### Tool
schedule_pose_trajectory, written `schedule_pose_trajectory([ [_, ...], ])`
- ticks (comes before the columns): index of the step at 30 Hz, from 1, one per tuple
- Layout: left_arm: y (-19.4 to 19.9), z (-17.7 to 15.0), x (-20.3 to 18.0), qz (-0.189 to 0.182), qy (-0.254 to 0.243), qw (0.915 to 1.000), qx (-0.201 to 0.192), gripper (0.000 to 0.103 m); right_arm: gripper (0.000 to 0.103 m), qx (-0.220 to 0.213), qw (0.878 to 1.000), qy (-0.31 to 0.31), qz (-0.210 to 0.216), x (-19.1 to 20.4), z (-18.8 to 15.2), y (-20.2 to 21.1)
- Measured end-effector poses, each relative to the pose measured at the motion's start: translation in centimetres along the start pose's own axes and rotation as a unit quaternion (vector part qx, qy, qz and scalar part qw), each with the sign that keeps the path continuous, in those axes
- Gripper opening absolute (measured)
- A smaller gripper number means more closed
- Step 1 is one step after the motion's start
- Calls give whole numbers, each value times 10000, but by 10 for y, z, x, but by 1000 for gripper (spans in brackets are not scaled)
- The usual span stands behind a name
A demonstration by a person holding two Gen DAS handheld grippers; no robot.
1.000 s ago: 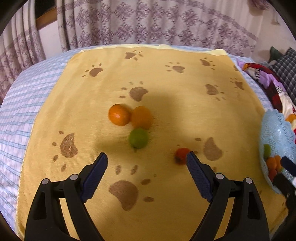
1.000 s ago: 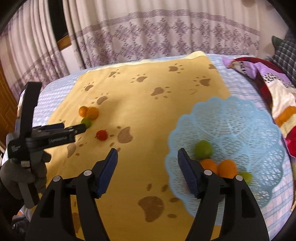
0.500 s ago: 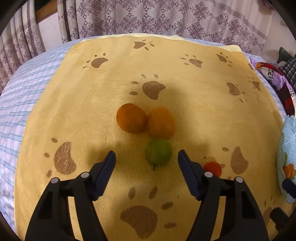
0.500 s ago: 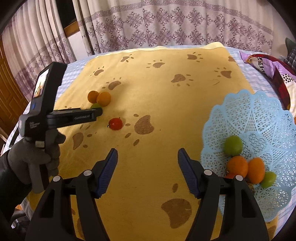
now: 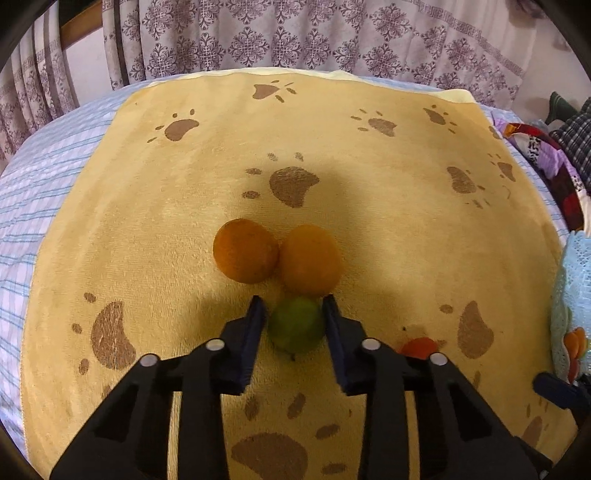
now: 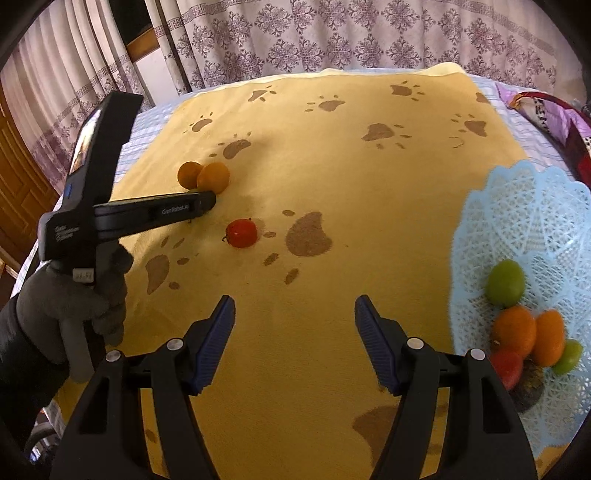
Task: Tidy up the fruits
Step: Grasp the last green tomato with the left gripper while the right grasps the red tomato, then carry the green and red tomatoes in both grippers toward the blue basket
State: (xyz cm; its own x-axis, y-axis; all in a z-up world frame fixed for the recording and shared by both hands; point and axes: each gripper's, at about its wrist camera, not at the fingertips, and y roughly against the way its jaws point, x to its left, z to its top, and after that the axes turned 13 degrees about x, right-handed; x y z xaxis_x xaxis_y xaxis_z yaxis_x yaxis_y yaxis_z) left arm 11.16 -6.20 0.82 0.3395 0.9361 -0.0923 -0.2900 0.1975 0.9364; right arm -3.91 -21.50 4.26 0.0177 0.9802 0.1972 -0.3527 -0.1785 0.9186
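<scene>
A green lime (image 5: 295,328) lies on the yellow paw-print blanket (image 5: 388,240), just in front of two touching oranges (image 5: 245,251) (image 5: 310,260). My left gripper (image 5: 293,301) points down at the lime, its jaws closing on it, with both blue pads against its sides. Seen from the right wrist, the left gripper (image 6: 207,201) hides the lime. A red tomato (image 6: 242,233) lies alone to the right of it. My right gripper (image 6: 295,306) hovers open over bare blanket with nothing between its fingers.
A pale blue lattice basket (image 6: 517,206) at the right holds several fruits: a green one (image 6: 505,283), oranges (image 6: 514,330) and a red one (image 6: 506,367). A grey-gloved hand (image 6: 70,306) holds the left gripper. Patterned bedding (image 5: 554,173) and curtains (image 5: 295,33) border the bed.
My left gripper moved forward and down to the lime, and its jaws narrowed from wide open onto the fruit. The right gripper swung left, away from the basket, and kept its jaws as they were.
</scene>
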Motion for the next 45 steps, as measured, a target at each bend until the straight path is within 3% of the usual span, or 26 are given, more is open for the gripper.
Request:
schedule_pose_trajectory([
  [13,30,-27,14,-149,51,9998,-103,29,68,189,9994,91,280,22,41,-36],
  [27,48,-42,34,-193,254,9993,-196,29,29,433,9986,188,253,37,67,-67],
  [45,66,-51,12,-254,61,9992,-302,29,29,55,9993,26,369,19,42,-13],
])
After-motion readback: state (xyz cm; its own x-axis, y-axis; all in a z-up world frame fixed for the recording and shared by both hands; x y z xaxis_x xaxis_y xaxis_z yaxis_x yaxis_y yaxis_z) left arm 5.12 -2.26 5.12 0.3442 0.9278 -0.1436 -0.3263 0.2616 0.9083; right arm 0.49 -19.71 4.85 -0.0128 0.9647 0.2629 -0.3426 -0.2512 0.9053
